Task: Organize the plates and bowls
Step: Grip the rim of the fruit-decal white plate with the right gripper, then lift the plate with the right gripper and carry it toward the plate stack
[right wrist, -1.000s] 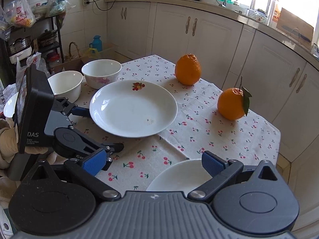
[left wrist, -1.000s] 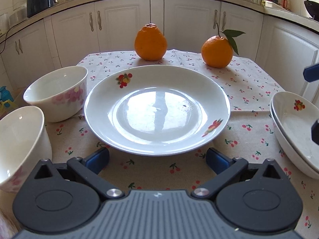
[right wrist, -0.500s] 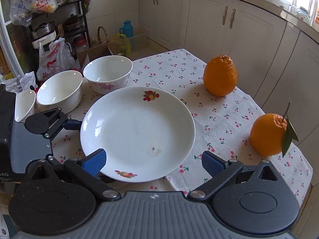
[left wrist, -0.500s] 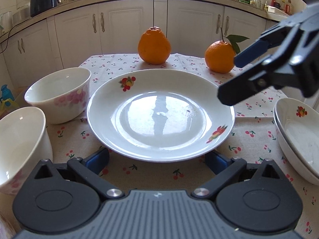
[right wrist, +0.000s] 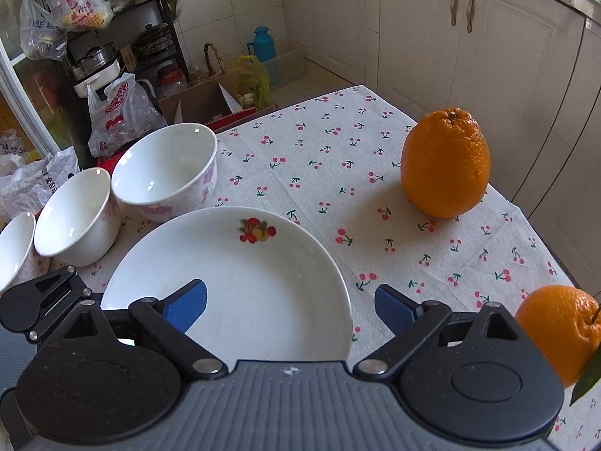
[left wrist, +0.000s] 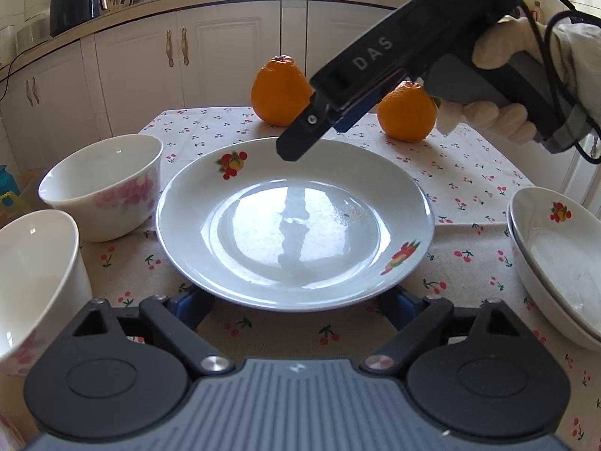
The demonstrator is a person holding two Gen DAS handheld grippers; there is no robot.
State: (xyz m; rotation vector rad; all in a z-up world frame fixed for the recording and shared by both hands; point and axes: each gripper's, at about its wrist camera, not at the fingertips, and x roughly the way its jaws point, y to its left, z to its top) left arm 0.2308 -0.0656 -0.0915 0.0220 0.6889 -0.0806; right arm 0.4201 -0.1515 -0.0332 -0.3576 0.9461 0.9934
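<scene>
A white plate (left wrist: 295, 221) with fruit prints lies in the middle of the cherry-print tablecloth (left wrist: 465, 173). My left gripper (left wrist: 299, 310) sits at the plate's near rim. Its jaws are closing, and its blue pads (left wrist: 191, 306) are half hidden under the rim with no visible press on it. My right gripper (right wrist: 290, 306) hangs over the same plate (right wrist: 233, 285) from the far side. Its jaws are closing too: one pad is above the dish, the other above the cloth, and the rim runs between them untouched. A gloved hand (left wrist: 499, 56) holds it.
White bowls with pink flowers (left wrist: 103, 184) (left wrist: 33, 282) stand left of the plate, with a third bowl (right wrist: 13, 248) beside them. Stacked plates (left wrist: 556, 259) sit at the right. Two oranges (left wrist: 280, 92) (left wrist: 407, 111) stand at the back. Cabinets (left wrist: 210, 56) surround the table.
The right gripper has swung in from the right and now hangs over the plate's far rim. Both pairs of jaws have narrowed a little. The left gripper has stayed in place.
</scene>
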